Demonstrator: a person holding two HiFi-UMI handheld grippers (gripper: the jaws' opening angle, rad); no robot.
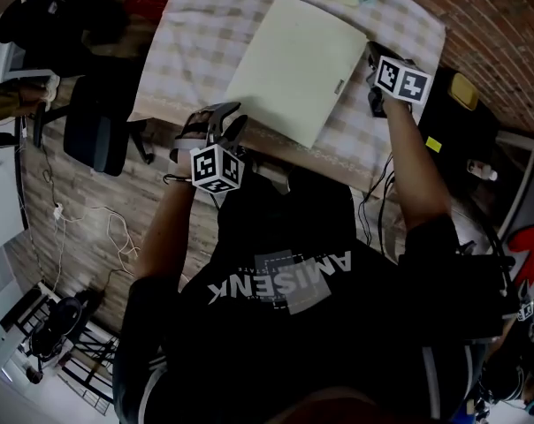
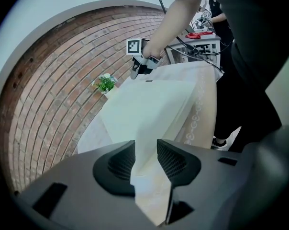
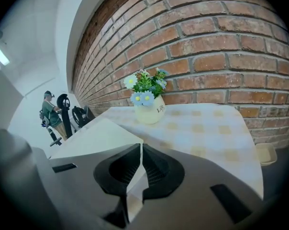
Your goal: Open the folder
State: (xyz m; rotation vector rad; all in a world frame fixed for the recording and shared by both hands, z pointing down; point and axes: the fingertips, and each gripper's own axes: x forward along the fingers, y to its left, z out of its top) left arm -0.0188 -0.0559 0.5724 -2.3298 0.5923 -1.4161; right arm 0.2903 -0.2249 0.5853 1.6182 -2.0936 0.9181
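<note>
The pale cream folder [image 1: 295, 64] lies closed and flat, set askew on the checked tablecloth [image 1: 205, 25].

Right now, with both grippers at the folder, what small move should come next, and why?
Probably the right gripper lifts the edge it pinches: its jaws are shut on the clasp-side edge of the folder, the left gripper appears to clamp the near corner, and the folder lies closed.

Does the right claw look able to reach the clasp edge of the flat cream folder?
Probably yes: the right claw sits at the flat cream folder's clasp edge, with nothing between them.
</note>
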